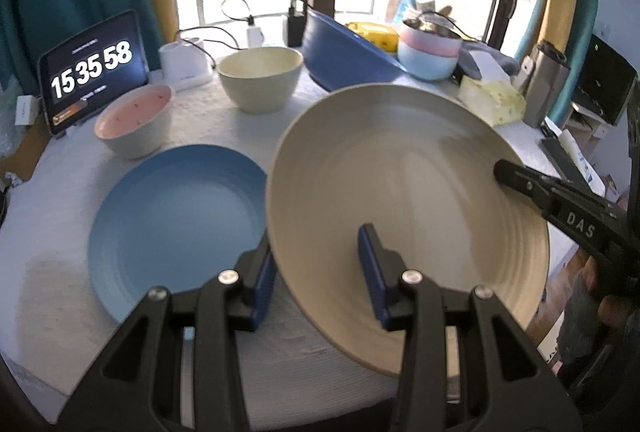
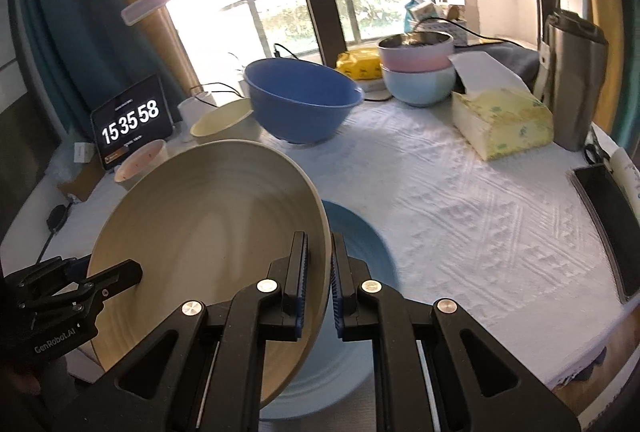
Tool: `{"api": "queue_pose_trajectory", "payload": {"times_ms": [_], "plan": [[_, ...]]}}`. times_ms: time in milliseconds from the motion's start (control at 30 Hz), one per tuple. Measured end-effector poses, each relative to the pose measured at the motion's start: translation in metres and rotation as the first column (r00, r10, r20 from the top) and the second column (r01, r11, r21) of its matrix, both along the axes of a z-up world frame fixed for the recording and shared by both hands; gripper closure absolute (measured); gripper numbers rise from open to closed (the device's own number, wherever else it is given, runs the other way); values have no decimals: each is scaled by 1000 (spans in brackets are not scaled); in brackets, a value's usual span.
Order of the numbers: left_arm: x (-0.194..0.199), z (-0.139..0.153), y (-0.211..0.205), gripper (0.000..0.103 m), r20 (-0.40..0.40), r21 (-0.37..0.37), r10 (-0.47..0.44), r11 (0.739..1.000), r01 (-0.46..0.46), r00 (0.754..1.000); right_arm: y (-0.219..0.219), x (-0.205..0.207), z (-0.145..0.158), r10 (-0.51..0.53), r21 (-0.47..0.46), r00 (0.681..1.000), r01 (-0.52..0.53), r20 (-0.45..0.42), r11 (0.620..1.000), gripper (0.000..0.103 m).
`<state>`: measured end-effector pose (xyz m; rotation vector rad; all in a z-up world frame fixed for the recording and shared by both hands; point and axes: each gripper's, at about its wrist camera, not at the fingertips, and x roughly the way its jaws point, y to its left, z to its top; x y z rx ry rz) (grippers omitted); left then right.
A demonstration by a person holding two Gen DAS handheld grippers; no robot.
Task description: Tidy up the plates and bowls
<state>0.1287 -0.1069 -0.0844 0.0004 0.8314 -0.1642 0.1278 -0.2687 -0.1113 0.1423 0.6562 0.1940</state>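
Right gripper (image 2: 319,282) fingers nearly closed, pinching the rim of the beige plate (image 2: 208,244) w/ one pad inside, one under. Left gripper (image 1: 320,272) fingers partly open across the opposite rim: one pad lies on the plate's inner face, the other sits outside below the rim; can't tell if that outer pad actually presses. Plate is tilted, held off the tabletop (image 2: 460,200), partly over the blue plate (image 1: 172,216). Risks, as I judge them: if the left grip is loose, all the weight hangs on the thin right pinch and the plate could pivot or slip. Lowering it this tilted could clip the blue plate's edge & shove it. Pink bowl (image 1: 134,120) and cream bowl (image 1: 260,78) sit just beyond; overshoot could knock them.
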Motion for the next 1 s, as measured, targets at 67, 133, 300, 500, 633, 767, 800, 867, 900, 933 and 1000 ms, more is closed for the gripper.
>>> {"api": "queue_pose_trajectory", "payload": {"times_ms": [67,133,300,500,633,767,800,867,900,933,1000], "plan": [[3,-4,-8,62,-17,3,-14,1000,14,1000,-7,2,-3,-8,0,1000,8,-10,1000,91],[5,-7,-14,62,-31,4,-25,1000,26,999,-13,3,-7,-20,0,1000,20,-22,1000,91],[11,-18,-29,62,-59,11,-49,999,49,997,-28,6,-18,-45,-1,998,45,-47,999,91],[15,-30,-33,61,-83,27,-43,999,45,996,-35,9,-34,-57,2,994,58,-90,998,91],[15,-30,-35,61,-68,58,-30,998,34,997,-36,11,-39,-59,11,993,61,-102,998,91],[16,-34,-30,61,-65,98,2,995,4,998,-37,16,-46,-60,33,990,64,-129,997,87],[16,-35,-28,61,-63,105,9,994,-3,998,-38,15,-46,-63,37,990,68,-128,997,80],[17,-38,-25,59,-67,112,20,994,-13,998,-38,15,-48,-78,23,988,82,-134,996,74],[18,-41,-24,59,-78,107,17,994,-9,997,-40,14,-49,-81,25,988,85,-131,996,72],[19,-44,-24,59,-91,99,13,995,-4,996,-41,15,-50,-81,26,988,85,-132,996,72],[20,-45,-27,59,-84,87,-5,996,12,996,-41,15,-51,-76,28,989,80,-130,996,72]]}}
